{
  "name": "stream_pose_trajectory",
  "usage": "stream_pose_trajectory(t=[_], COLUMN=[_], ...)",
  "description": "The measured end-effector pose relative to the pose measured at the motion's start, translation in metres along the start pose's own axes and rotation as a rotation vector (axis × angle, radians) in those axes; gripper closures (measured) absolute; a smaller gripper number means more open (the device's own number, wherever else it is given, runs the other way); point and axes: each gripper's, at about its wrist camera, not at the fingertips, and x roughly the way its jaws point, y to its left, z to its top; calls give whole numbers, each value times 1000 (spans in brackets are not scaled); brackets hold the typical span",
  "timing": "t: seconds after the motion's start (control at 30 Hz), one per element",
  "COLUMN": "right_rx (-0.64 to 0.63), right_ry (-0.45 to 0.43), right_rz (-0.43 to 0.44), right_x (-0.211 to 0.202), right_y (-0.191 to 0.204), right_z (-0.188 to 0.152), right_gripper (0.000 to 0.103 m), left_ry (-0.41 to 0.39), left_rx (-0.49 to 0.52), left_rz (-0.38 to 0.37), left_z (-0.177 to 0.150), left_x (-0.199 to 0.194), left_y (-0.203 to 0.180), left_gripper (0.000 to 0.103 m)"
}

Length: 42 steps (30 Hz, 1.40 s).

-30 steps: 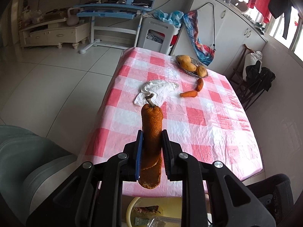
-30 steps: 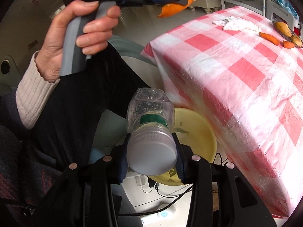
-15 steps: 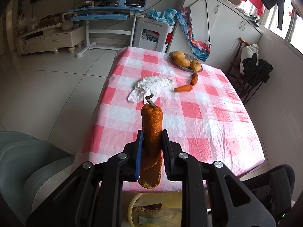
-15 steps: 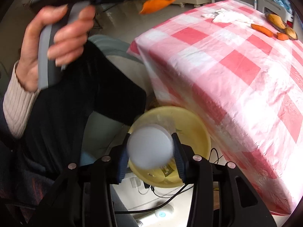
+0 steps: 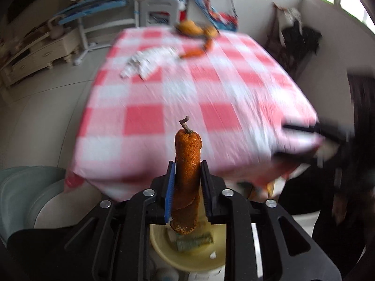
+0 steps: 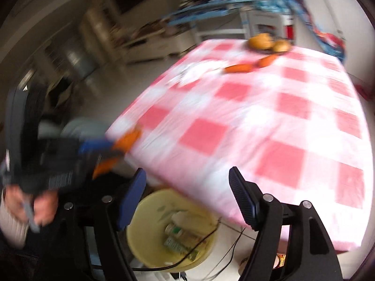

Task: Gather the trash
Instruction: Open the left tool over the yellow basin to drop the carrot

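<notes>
Over yellow bin (image 5: 161, 245), blurred: left gripper (image 5: 186, 187) easing off orange peel (image 5: 187, 175); right gripper (image 6: 187, 201) opening, empty.

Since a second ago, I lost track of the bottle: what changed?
The right gripper let go of the bottle; its jaws are opening, with nothing between them, and the bottle lies in the yellow bin. The left gripper still holds the orange peel, now above the bin, jaws starting to open.
</notes>
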Motion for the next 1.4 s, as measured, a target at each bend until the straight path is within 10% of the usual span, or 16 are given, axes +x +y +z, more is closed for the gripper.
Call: stream_pose_trajectory(t=[0.23, 1.4], right_rx=[72, -60], right_ry=[-46, 1], right_rz=[-111, -204], right_x=[-6, 14], right_y=[-17, 5], right_z=[0, 0], right_gripper=[29, 27], left_ry=[-43, -149], left_rx=[40, -229], left_rz=[51, 46], left_z=[-5, 35], left_x=[-9, -16], left_y=[-9, 51], left_gripper=[41, 33])
